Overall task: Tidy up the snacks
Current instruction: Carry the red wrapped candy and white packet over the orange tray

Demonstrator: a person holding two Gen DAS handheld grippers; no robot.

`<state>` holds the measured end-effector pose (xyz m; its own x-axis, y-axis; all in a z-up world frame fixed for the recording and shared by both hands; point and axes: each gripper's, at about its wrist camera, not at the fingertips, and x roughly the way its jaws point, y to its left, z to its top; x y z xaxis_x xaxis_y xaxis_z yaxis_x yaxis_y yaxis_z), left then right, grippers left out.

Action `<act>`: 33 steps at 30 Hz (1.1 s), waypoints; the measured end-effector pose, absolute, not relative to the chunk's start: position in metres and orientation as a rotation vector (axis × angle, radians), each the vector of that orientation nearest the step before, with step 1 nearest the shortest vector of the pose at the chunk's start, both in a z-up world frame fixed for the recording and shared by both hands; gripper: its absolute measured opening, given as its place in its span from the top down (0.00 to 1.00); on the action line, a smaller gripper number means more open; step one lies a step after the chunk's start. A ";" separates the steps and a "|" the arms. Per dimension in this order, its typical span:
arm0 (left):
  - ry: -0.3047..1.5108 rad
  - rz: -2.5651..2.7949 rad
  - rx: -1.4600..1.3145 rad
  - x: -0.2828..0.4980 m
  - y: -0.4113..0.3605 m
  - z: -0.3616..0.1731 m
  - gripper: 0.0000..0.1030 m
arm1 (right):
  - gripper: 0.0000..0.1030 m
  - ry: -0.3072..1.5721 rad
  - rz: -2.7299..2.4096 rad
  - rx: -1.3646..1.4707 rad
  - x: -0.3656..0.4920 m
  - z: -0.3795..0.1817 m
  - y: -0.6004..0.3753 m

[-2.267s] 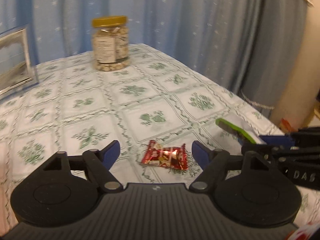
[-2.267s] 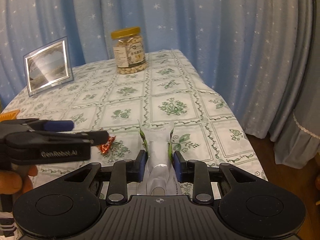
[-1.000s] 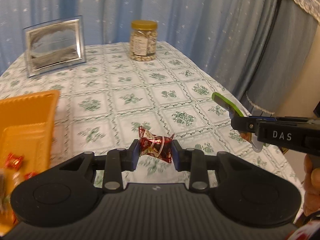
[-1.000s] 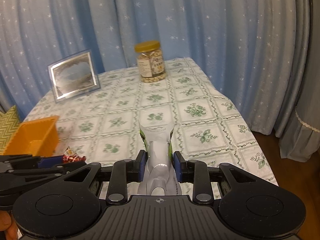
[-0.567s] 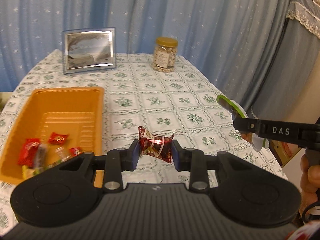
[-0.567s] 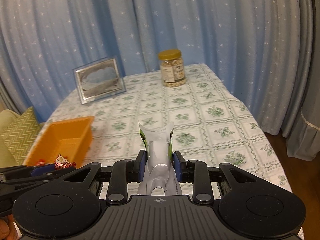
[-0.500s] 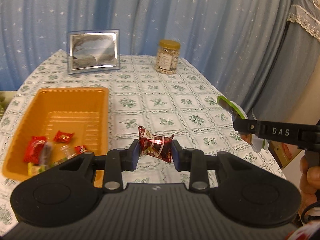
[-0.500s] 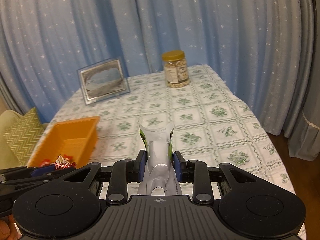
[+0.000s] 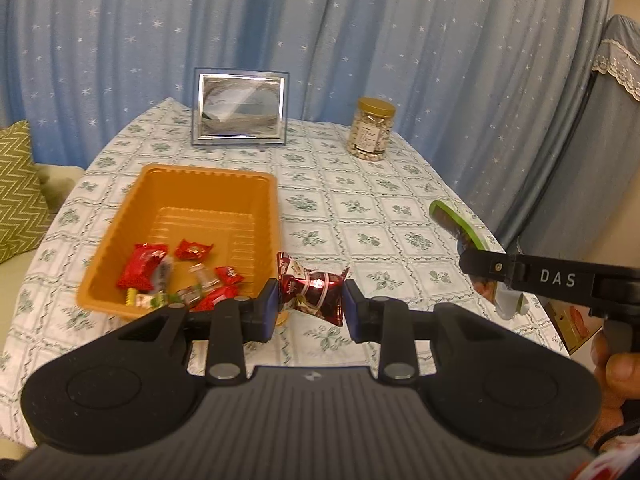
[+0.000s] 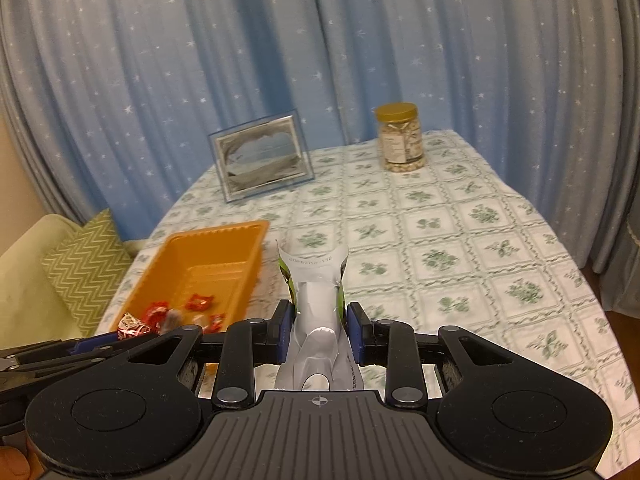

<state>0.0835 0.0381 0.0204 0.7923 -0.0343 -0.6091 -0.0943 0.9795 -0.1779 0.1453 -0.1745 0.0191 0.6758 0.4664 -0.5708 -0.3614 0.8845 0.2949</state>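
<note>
The red foil-wrapped candy (image 9: 311, 293) is pinched between the closed fingers of the left claw (image 9: 310, 307), now raised just beside the orange plastic tray (image 9: 192, 184) instead of over bare cloth. The right claw (image 10: 319, 330) still clamps the white-and-green snack pouch (image 10: 316, 304). The desk's green floral tablecloth (image 9: 360, 216) carries a silver picture frame (image 9: 240, 107) and a gold-lidded nut jar (image 9: 370, 129) before star-speckled blue curtains (image 9: 320, 40).
</note>
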 end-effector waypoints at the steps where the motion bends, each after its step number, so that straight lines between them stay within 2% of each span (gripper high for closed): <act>1: 0.655 0.038 -0.205 0.080 0.041 0.021 0.71 | 0.71 0.686 0.474 0.162 0.142 0.020 -0.171; 14: 0.646 0.127 -0.222 0.040 0.080 0.026 0.71 | 0.71 0.698 0.564 0.129 0.111 0.020 -0.125; 33: 0.641 0.197 -0.243 0.026 0.115 0.029 0.71 | 0.71 0.710 0.642 0.085 0.107 0.016 -0.080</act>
